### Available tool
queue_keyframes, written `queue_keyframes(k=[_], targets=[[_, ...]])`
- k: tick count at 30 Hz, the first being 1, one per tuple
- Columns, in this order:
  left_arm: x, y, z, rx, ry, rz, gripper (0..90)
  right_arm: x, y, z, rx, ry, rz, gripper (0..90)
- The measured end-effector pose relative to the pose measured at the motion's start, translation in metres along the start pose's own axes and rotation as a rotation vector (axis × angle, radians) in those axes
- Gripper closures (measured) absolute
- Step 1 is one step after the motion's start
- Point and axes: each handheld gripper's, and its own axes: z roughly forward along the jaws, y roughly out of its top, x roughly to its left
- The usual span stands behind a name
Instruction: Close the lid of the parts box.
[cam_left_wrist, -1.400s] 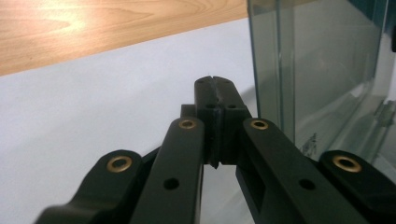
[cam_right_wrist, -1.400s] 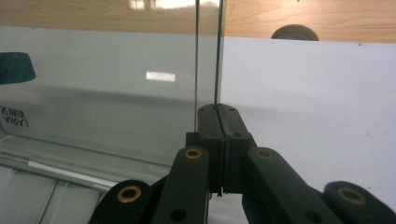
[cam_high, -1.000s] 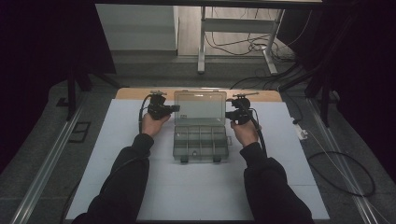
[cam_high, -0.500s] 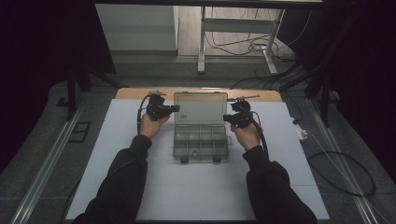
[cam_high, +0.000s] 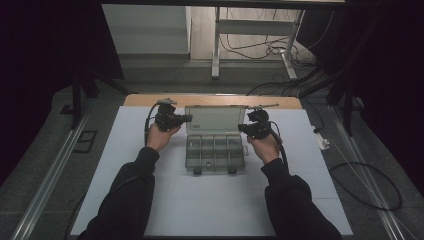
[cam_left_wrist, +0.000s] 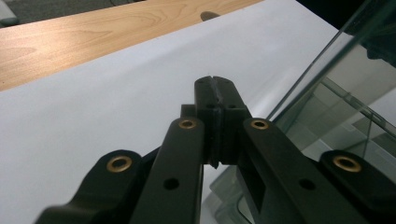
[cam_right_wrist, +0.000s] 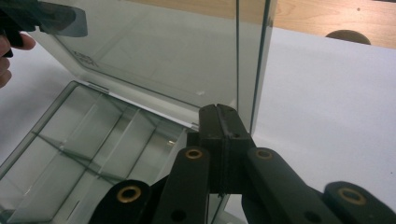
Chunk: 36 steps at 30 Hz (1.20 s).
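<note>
A clear plastic organizer box (cam_high: 215, 147) sits at the middle of the white surface (cam_high: 115, 170), its lid (cam_high: 215, 120) raised at the 12 o'clock side and standing nearly upright over the empty compartments. The left hand-held gripper (cam_high: 187, 118) is at the lid's 9 o'clock edge and the right hand-held gripper (cam_high: 242, 128) at its 3 o'clock edge. Both are clenched with nothing between the jaws: the left gripper view shows its tips (cam_left_wrist: 215, 84) pressed together just beside the lid's edge (cam_left_wrist: 327, 56), and the right gripper view shows the same closed tips (cam_right_wrist: 218, 114) near the lid's corner (cam_right_wrist: 252, 65).

The step in hand looks like swinging the lid on its hinge, with the closed tips nudging rather than pinching. Whether either tip touches the plastic cannot be told. The next move probably calls for even pressure from both sides, so the lid turns squarely and the light box does not slide.
</note>
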Motion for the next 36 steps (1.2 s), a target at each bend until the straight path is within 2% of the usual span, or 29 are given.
queue_keyframes(k=[15, 21, 28, 36], targets=[[-0.018, -0.001, -0.019, 0.037, 0.006, 0.059, 88.4, 0.009, -0.008, -0.019, -0.020, 0.033, -0.058, 89.9], [-0.032, -0.001, -0.027, 0.050, 0.014, 0.091, 88.4, 0.012, -0.013, -0.026, -0.019, 0.029, -0.090, 89.9], [-0.045, -0.001, -0.037, 0.055, 0.030, 0.100, 88.3, 0.017, -0.020, -0.034, -0.019, 0.050, -0.113, 89.9], [-0.059, -0.003, -0.055, 0.058, 0.025, 0.095, 88.0, 0.022, -0.029, -0.041, -0.008, 0.072, -0.126, 89.9]])
